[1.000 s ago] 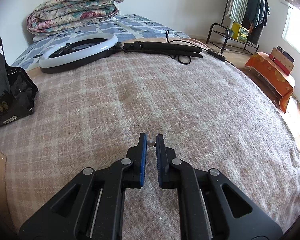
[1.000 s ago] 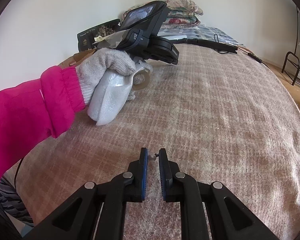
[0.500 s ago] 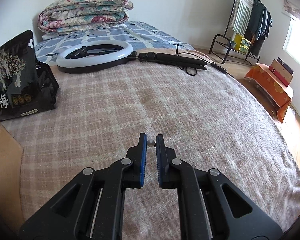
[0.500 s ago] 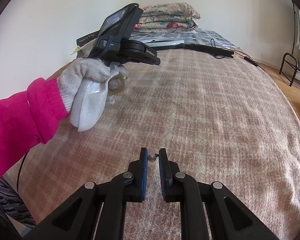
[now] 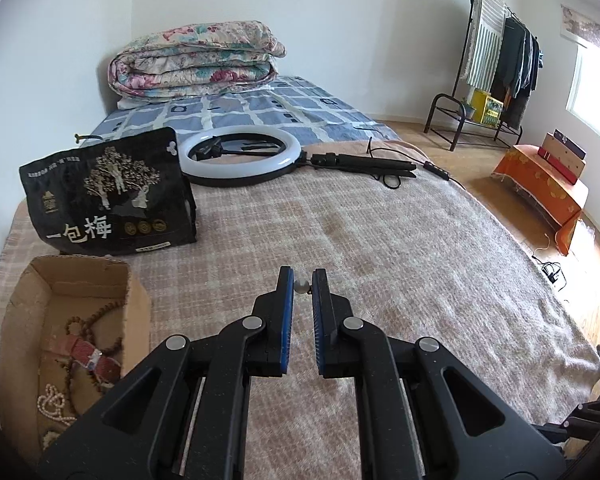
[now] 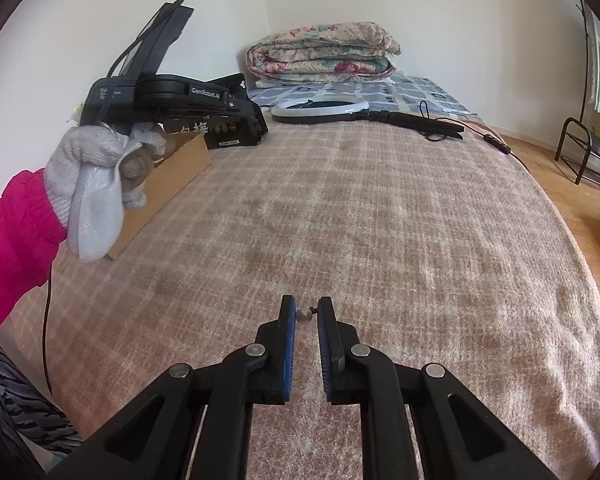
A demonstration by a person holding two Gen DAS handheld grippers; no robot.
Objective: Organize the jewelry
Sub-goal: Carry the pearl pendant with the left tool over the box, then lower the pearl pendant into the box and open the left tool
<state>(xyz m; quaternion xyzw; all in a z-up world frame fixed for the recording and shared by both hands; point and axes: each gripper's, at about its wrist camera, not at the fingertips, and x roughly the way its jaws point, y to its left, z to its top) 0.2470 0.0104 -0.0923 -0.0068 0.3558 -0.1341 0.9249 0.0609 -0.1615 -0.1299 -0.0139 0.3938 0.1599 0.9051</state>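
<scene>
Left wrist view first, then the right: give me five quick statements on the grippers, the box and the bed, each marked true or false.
1. The left gripper pinches a small pearl bead between its fingers. True.
2. The cardboard box holds no jewelry. False: bead strings and a pearl strand lie inside.
3. The right gripper is wide open with nothing in it. False: it is closed on a small bead.
4. The black snack bag stands behind the box. True.
5. The ring light hangs on the clothes rack. False: it lies flat on the bed.
</scene>
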